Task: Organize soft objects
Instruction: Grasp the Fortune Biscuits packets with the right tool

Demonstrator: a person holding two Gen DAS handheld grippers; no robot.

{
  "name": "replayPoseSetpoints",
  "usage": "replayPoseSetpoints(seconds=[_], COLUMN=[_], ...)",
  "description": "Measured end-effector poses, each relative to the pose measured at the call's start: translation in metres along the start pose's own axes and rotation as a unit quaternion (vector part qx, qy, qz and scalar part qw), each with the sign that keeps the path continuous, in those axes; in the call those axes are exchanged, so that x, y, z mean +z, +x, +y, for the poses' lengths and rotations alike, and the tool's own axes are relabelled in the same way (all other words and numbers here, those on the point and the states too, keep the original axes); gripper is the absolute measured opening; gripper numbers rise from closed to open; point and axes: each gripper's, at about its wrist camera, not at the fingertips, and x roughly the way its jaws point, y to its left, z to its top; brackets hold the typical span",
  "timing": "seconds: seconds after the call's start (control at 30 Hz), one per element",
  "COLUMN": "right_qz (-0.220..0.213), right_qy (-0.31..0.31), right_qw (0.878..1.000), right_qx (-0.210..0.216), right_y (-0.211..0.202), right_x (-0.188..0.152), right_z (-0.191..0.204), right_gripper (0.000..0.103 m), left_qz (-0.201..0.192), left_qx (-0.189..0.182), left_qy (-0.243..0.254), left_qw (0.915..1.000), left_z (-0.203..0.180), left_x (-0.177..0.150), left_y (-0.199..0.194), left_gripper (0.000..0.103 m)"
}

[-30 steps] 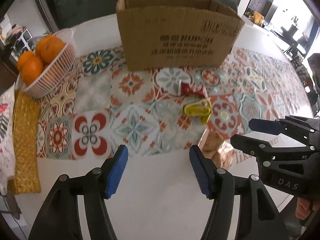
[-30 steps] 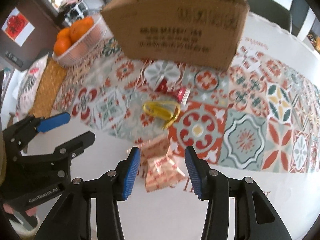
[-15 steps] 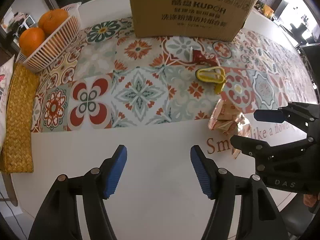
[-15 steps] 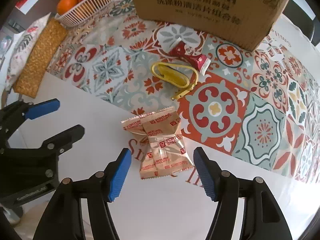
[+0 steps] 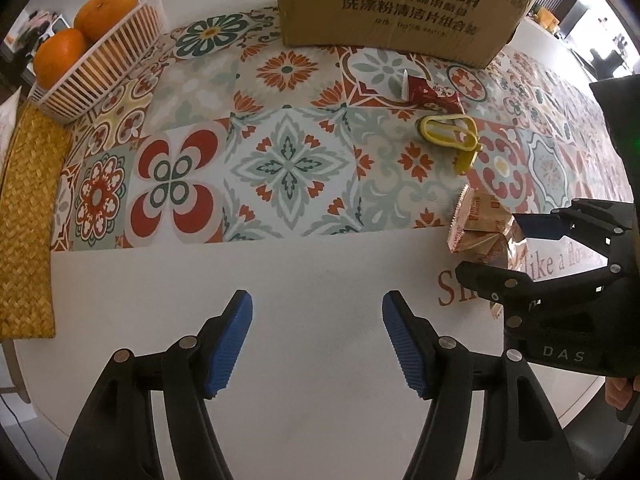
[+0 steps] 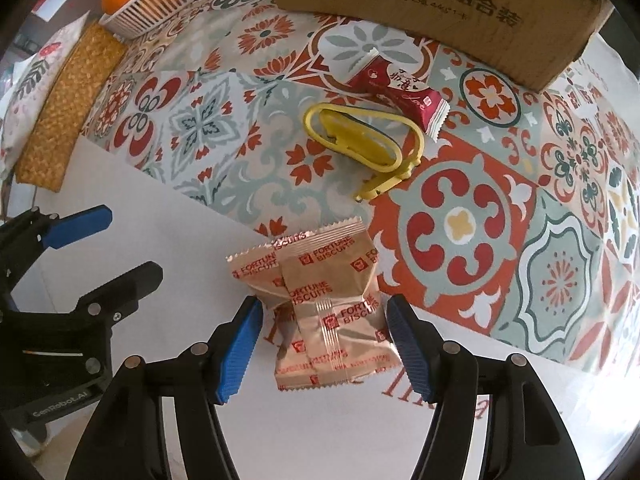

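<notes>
A pile of gold biscuit packets [image 6: 320, 300] lies on the white table edge; it also shows in the left wrist view [image 5: 478, 226]. My right gripper [image 6: 324, 344] is open, its blue pads on either side of the packets, not closed on them. A yellow clip-like item [image 6: 360, 140] and a red candy packet [image 6: 396, 88] lie on the patterned mat beyond; both show in the left wrist view, the yellow item [image 5: 450, 132] and the red packet [image 5: 428, 92]. My left gripper [image 5: 316, 340] is open and empty over bare white table.
A large cardboard box [image 5: 400, 4] stands at the back of the patterned mat [image 5: 288, 160]. A white basket of oranges [image 5: 100, 60] sits at back left by a woven yellow mat [image 5: 28, 220]. My right gripper also shows in the left wrist view [image 5: 532, 248].
Both grippers have moved forward and lower. My right gripper has come down around the biscuit packets, which now lie between its open pads.
</notes>
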Motion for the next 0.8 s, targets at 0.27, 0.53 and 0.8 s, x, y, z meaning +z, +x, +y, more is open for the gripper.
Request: replayPoseSetpoints(seconds=[0.27,0.53,0.8], right_qz=[-0.023,-0.065,-0.118], right_qy=[0.025,0.09,0.206], right_qw=[0.999,0.994,0.971], right_qx=[0.001,0.001,-0.03], right_y=[-0.002,-0.025,-0.059], right_x=[0.001,-0.014,-0.033], right_z=[-0.003,-0.019,-0.038], right_gripper=[0.054,0.051,0.051], left_qz=[0.002,-0.004,-0.031], left_qx=[-0.012,-0.026,-0.045], left_qy=[0.018,0.069,0.16], left_qw=[0.9998,0.9973,0.9857], left_z=[-0.002,-0.012,-0.032], left_x=[0.007,0.02,0.051], left_y=[0.006,0.007,-0.002], left_gripper=[0.067,0.067,0.067])
